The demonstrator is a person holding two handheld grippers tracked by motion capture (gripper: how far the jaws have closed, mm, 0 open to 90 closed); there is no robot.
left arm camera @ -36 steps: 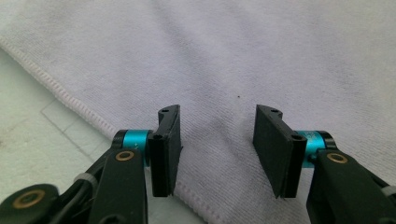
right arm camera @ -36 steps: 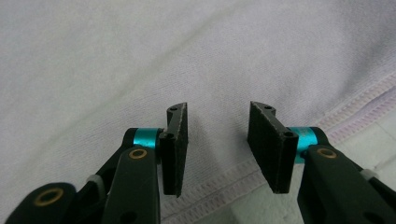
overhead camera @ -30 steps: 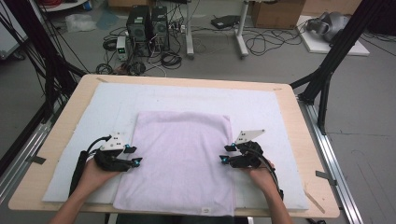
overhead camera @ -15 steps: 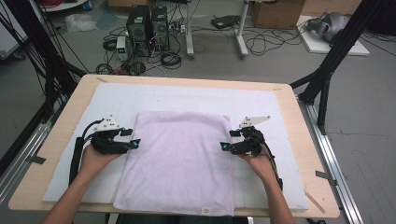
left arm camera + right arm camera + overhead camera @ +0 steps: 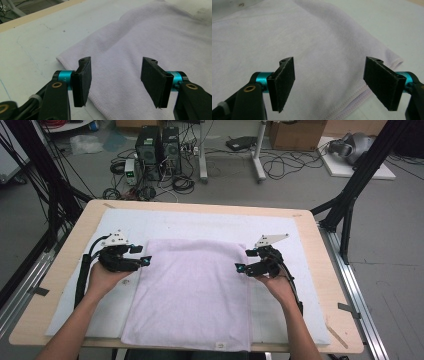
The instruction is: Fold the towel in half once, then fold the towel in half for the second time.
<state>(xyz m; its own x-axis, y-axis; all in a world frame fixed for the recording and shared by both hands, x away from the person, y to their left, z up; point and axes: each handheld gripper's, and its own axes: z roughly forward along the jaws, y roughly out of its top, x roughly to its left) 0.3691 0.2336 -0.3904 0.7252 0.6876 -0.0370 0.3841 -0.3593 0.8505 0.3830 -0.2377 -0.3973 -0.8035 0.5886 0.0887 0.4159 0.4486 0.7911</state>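
Note:
A folded lilac towel [image 5: 190,290] lies flat on the white mat [image 5: 210,225]. My left gripper [image 5: 142,255] hovers at the towel's left edge near its far corner, pointing inward. In the left gripper view its jaws [image 5: 116,80] stand apart over the towel [image 5: 150,37]; they have just been opening and grip nothing. My right gripper [image 5: 245,260] hovers at the towel's right edge, also pointing inward. The right gripper view shows its jaws [image 5: 334,82] wide apart above the towel's hemmed corner [image 5: 287,37]; they too have just been opening, with no cloth pinched.
The wooden table [image 5: 80,230] carries the mat, whose margins run around the towel. Black frame posts [image 5: 350,205] stand at the far right corner, others at the left. Computer towers [image 5: 157,145] and cables sit on the floor beyond.
Both hands have moved away from me along the towel's side edges and lifted a little. Both pairs of jaws stand wider than before, the right clearly so.

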